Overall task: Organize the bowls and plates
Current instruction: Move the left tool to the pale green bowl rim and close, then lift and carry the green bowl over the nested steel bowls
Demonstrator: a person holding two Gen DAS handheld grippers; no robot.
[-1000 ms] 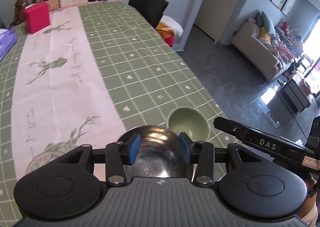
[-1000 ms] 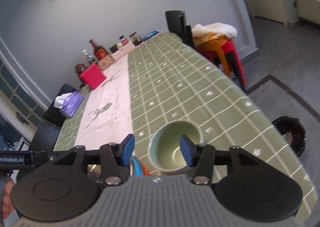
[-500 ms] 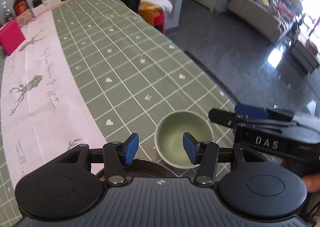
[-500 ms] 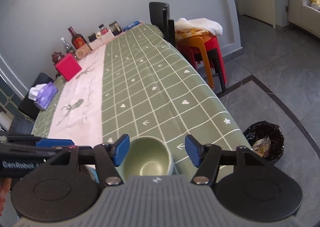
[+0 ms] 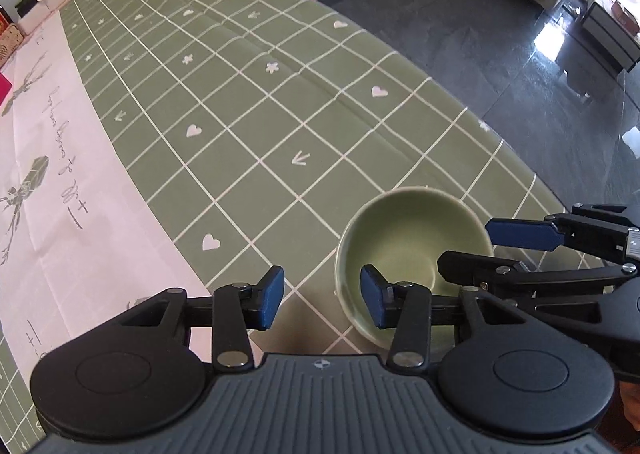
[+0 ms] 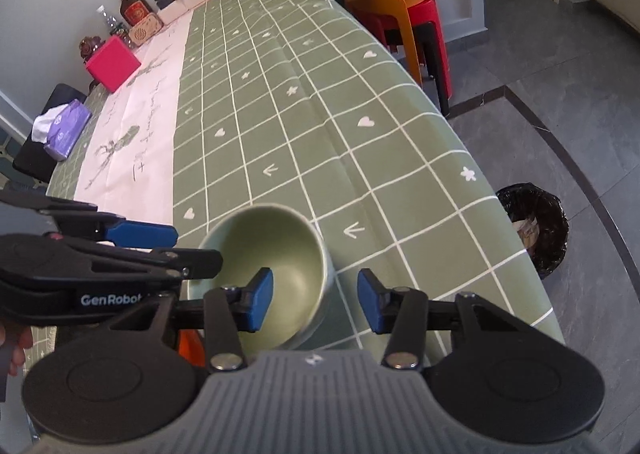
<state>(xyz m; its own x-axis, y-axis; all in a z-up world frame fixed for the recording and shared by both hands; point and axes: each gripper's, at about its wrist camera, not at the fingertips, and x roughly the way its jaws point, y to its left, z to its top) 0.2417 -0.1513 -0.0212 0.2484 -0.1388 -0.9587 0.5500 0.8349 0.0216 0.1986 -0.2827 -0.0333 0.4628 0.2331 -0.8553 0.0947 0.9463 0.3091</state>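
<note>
A pale green bowl stands upright near the front right corner of the green checked tablecloth. My left gripper straddles its left rim, one blue pad inside the bowl and one outside. Its jaws are closing, with a gap still showing beside the wall. My right gripper straddles the opposite rim the same way and is also closing without a visible press. Each gripper shows in the other's view: the right gripper and the left gripper.
A pink runner lies left of the bowl. A red box, a purple tissue pack and bottles stand at the far end. The table edge is close on the right, with stacked stools and a black bin beyond. Something orange peeks out under the left gripper.
Both grippers have tipped downward and come in over the green bowl, which now sits between them. The steel bowl has left the left wrist view. Both jaws widened, then narrowed.
</note>
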